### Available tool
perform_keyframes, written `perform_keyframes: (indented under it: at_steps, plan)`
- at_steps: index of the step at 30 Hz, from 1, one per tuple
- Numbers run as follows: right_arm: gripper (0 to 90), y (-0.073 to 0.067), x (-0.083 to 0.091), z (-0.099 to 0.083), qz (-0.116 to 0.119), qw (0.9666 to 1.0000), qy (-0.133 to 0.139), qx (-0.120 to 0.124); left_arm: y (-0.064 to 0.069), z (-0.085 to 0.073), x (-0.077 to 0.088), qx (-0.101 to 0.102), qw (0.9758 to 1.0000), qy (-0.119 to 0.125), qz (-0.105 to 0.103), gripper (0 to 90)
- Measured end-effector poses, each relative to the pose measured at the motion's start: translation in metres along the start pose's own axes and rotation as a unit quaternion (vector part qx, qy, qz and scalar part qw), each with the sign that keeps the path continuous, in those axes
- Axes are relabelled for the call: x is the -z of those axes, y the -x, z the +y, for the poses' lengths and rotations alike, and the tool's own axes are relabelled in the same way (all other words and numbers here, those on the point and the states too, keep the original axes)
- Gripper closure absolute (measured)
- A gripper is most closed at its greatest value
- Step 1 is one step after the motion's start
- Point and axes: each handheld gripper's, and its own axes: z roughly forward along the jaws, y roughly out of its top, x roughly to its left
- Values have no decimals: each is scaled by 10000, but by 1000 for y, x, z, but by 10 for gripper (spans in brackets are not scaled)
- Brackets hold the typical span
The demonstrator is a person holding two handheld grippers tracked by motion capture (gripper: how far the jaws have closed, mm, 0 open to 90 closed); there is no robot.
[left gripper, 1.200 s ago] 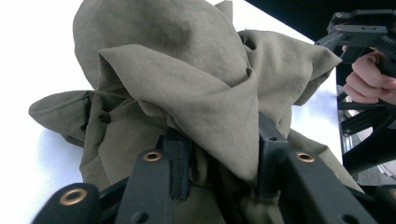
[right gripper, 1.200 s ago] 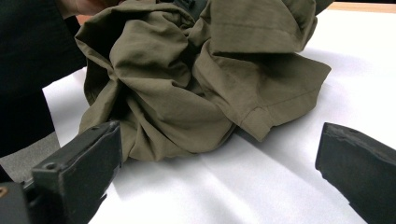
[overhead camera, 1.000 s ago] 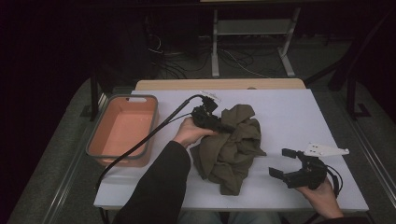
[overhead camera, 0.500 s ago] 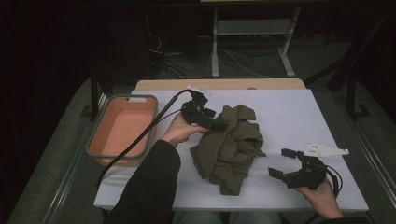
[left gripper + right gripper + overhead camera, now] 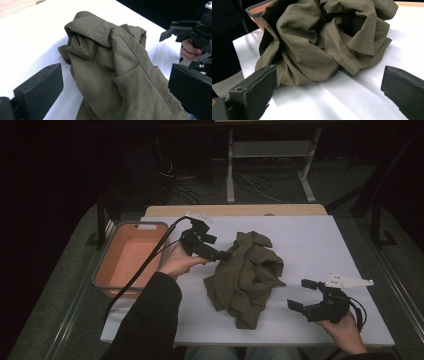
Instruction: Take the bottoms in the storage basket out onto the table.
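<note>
A crumpled olive-green garment point(image 5: 247, 275) lies in a heap in the middle of the white table point(image 5: 320, 240). My left gripper point(image 5: 222, 254) hovers at the heap's upper left edge. Its jaws have just been opening and stand wide in the left gripper view point(image 5: 116, 87), with the garment point(image 5: 117, 65) ahead of them and neither pad touching it. My right gripper point(image 5: 298, 293) rests open near the table's front right, pointing at the heap. In the right gripper view point(image 5: 329, 85), bare table lies between the jaws, and the garment point(image 5: 319, 40) is a little beyond them.
An orange bin point(image 5: 137, 224) with a grey rim stands at the table's left edge, and its corner point(image 5: 255, 11) peeks out behind the cloth. The left gripper's cable runs across the bin's near side. A metal stand and cables sit on the dark floor beyond the table.
My left gripper has let go of the garment's upper left edge, opened its jaws, and drawn back up and to the left. The right gripper has stayed where it was.
</note>
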Motion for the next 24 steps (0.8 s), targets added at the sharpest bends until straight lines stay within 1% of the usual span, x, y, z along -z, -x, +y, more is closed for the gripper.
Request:
perform_keyframes:
  at_steps: [3,4,7,8,9,11,12,13,14,20,24]
  plan:
    - [3,0,0,0,-7,10000,12,5,1,-4,7,-20,10000,28,31,0]
    - [3,0,0,0,-9,10000,12,4,2,-6,9,8,10000,57,50,0]
    - [3,0,0,0,-7,10000,10,3,2,-10,14,4,9999,83,82,0]
    - [3,0,0,0,-6,10000,-3,-4,2,-12,16,50,9999,133,80,0]
    - [3,0,0,0,-7,10000,-3,-6,2,-14,18,54,9999,142,71,0]
    - [3,0,-1,0,-7,10000,1,-8,2,-18,21,137,9997,164,83,0]
    - [3,0,-1,0,-8,10000,-2,-5,1,-20,23,107,9998,147,112,0]
    - [3,-1,-1,0,-7,10000,-8,-2,1,-22,25,139,9997,173,124,0]
    - [3,-1,-1,0,-7,10000,-9,11,0,-24,27,100,9998,143,122,0]
    - [3,-1,-1,0,-11,10000,-7,-1,-2,-37,38,235,9991,282,222,0]
    - [3,-1,-1,0,-16,10000,-6,4,-2,-46,44,268,9987,339,278,0]
